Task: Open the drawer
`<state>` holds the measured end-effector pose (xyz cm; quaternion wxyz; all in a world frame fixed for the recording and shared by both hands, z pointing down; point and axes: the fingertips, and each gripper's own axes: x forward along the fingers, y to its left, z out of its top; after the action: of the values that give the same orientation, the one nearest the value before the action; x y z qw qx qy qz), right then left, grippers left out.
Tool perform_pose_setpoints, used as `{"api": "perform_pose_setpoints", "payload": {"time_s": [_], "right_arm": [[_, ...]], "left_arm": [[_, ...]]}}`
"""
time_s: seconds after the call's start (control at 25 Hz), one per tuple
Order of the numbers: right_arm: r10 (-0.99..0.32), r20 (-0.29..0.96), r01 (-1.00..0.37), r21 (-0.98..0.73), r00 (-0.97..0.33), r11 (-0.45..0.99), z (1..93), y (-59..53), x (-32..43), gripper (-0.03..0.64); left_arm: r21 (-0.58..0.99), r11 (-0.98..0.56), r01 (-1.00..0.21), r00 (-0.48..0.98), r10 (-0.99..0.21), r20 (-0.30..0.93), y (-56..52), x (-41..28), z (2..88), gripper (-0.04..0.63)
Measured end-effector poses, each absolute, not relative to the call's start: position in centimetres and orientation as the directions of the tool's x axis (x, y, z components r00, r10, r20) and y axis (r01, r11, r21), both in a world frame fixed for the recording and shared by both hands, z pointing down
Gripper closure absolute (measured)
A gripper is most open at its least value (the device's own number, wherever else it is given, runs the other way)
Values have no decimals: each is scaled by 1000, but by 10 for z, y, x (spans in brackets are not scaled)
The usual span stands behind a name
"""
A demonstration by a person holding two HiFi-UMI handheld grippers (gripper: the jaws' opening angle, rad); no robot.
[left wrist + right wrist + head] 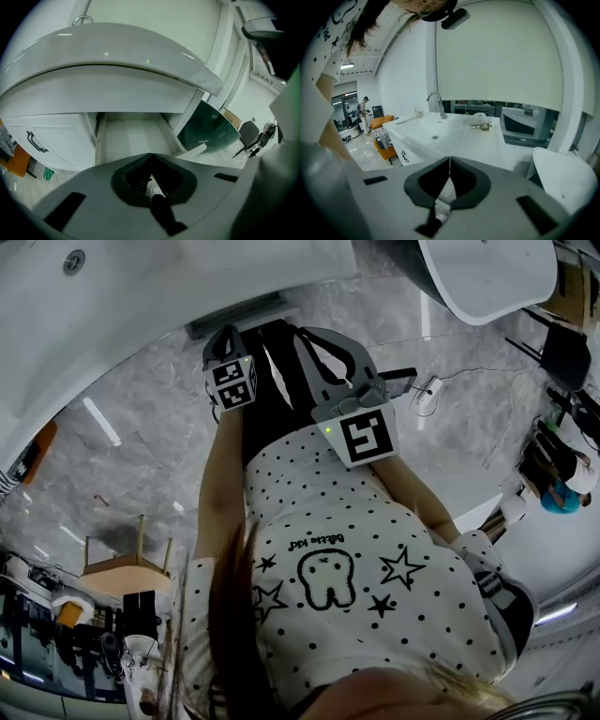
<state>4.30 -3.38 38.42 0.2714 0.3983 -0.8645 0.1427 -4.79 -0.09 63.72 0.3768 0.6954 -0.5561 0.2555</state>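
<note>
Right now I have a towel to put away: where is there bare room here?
The open drawer is bare between its side walls, where visible. The sink top is free from the drain to its near right edge. The faucet and a metal fitting crowd its back.

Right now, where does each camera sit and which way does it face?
Left gripper view: rides the left gripper, jaws shut; faces the counter and the open drawer under it; a shoe shows below.
Right gripper view: rides the right gripper, jaws shut; faces the counter's faucet from the side; shirt and hair top left.
Head view: on the head, looking steeply down; shows shirt, both grippers, floor.
Shared: both gripper views show counter and faucet.
</note>
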Motion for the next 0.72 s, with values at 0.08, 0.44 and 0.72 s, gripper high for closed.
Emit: {"api": "perform_pose_setpoints", "payload": {"time_s": [0.08,0.44,0.72], "right_arm": [[-613,580,-762,-21,-537,648,382,-34,42,601],[-607,570,-749,-22,-554,662,377,-30,33,601],[-614,565,-757,-30,-551,652,378,-28,42,601]], "left_arm": [[242,-114,-964,263,-576,774,-1,-47,637,591],[227,-141,-964,267,-559,785,0,-49,635,591],[223,-129,-966,257,-553,792,0,-46,637,591]]}}
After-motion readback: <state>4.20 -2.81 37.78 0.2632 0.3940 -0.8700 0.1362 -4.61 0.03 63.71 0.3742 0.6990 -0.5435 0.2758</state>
